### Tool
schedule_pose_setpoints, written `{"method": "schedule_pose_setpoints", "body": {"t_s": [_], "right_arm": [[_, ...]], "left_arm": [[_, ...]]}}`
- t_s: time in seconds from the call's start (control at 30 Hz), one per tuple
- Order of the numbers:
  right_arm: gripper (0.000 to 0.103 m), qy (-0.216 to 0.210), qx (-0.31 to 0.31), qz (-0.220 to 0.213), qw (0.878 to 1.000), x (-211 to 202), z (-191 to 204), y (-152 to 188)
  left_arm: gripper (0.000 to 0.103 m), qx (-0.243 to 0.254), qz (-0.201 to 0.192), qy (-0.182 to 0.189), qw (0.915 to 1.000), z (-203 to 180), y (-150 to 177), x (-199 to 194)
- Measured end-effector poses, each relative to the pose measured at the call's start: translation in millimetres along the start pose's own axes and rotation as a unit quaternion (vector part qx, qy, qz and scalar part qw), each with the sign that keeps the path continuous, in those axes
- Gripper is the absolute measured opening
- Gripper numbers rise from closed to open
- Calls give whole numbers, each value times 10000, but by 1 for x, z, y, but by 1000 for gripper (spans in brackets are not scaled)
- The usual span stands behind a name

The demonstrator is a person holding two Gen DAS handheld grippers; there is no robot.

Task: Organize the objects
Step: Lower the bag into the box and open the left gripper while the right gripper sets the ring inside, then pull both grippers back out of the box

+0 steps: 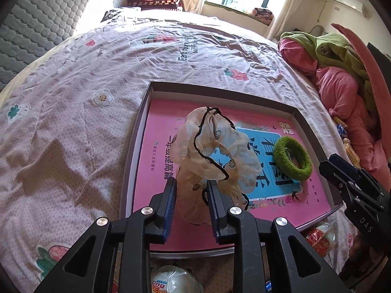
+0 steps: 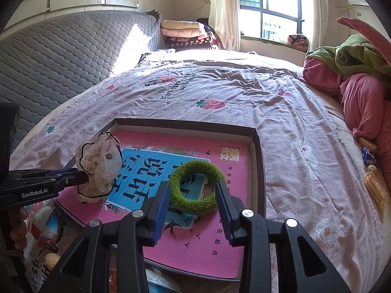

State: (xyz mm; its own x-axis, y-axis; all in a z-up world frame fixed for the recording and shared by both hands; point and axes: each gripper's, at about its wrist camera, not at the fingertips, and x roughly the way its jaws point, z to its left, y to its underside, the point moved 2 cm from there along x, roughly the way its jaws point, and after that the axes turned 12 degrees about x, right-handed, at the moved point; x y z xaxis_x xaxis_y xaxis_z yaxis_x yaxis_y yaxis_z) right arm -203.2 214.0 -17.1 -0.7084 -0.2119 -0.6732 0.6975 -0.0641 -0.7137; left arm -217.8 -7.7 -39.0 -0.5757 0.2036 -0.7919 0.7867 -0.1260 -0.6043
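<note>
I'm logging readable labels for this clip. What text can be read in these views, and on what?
"GenRobot.AI": side of the left gripper.
"DAS": body of the right gripper.
"King", partly cut off: snack packet at the bottom edge.
Large Chinese characters on the pink book in the box: too distorted to quote.
Bedsheet lettering: blurred.

Domestic bedroom, bed [image 2: 244,102] under strawberry-print sheet, quilted grey headboard [image 2: 61,56], folded blankets [image 2: 185,33] stacked by curtained window [image 2: 271,7], wall-mounted air conditioner [image 1: 347,0]
</note>
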Motion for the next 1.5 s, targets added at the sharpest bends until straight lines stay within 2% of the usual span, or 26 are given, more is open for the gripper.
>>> {"method": "schedule_pose_setpoints", "body": {"t_s": [0.4, 0.7, 0.97, 1.17, 1.5], "right_arm": [[53, -90, 10, -187, 9998, -23, 2, -2], [59, -131, 64, -346, 9993, -45, 5, 1], [65, -17, -57, -584, 9983, -82, 10, 6], [70, -115, 106, -666, 9977, -102, 17, 18], [71, -95, -60, -858, 9962, -134, 36, 25]], "left_arm": [[48, 93, -167, -200, 9996, -10, 0, -26], [51, 83, -288, -197, 9994, -14, 4, -51], [52, 152, -559, -148, 9982, -23, 9, -80], [59, 179, -687, -212, 9973, -25, 18, -104], [59, 171, -989, -234, 9947, -23, 24, -144]]}}
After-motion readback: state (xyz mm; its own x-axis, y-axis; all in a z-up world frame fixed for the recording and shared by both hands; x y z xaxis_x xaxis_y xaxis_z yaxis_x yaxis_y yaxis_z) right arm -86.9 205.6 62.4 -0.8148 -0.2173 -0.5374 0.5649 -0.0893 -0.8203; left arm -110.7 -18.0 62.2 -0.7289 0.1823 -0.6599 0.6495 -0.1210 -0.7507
